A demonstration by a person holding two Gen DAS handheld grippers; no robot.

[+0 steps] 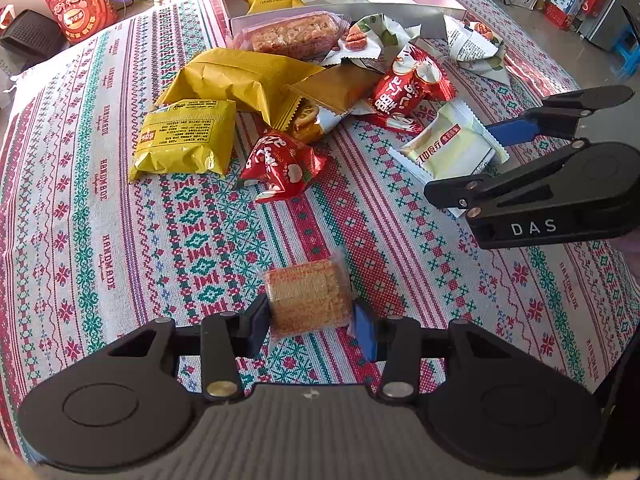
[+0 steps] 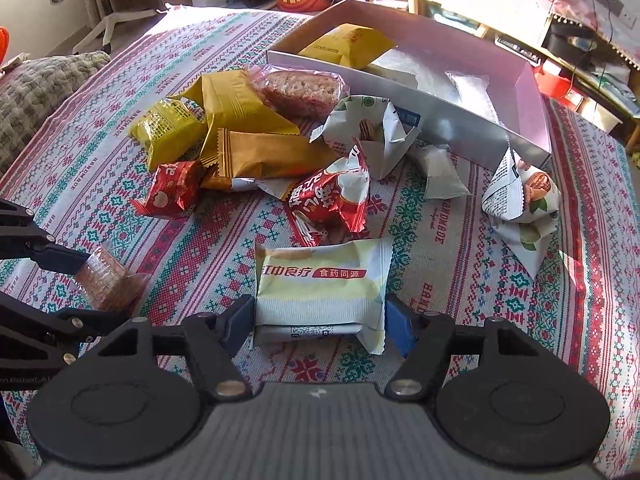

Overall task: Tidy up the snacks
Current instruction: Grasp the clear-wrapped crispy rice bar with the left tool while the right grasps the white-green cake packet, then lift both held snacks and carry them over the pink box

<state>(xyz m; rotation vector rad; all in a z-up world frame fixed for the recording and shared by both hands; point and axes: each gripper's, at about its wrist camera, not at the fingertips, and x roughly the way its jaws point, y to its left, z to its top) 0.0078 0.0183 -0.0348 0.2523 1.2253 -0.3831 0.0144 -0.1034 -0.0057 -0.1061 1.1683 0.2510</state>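
Note:
My left gripper [image 1: 312, 324] is shut on a clear-wrapped orange crispy bar [image 1: 306, 300], its pads pressing both sides; it also shows in the right wrist view [image 2: 106, 282]. My right gripper [image 2: 320, 320] is shut on a pale green-and-white snack packet [image 2: 322, 284], which also shows in the left wrist view [image 1: 450, 144]. A pile of yellow [image 1: 184, 140], red [image 1: 282, 166] and white packets lies on the patterned cloth. A pink-white box [image 2: 536, 80] at the back holds a yellow packet [image 2: 348, 44] and clear wrappers.
A large clear-wrapped cake slice [image 1: 294, 34] lies against the box front. Walnut-print packets [image 2: 520, 196] sit to the right. A red bag [image 1: 80, 8] stands beyond the table. A grey cushion [image 2: 36, 92] lies at the left edge.

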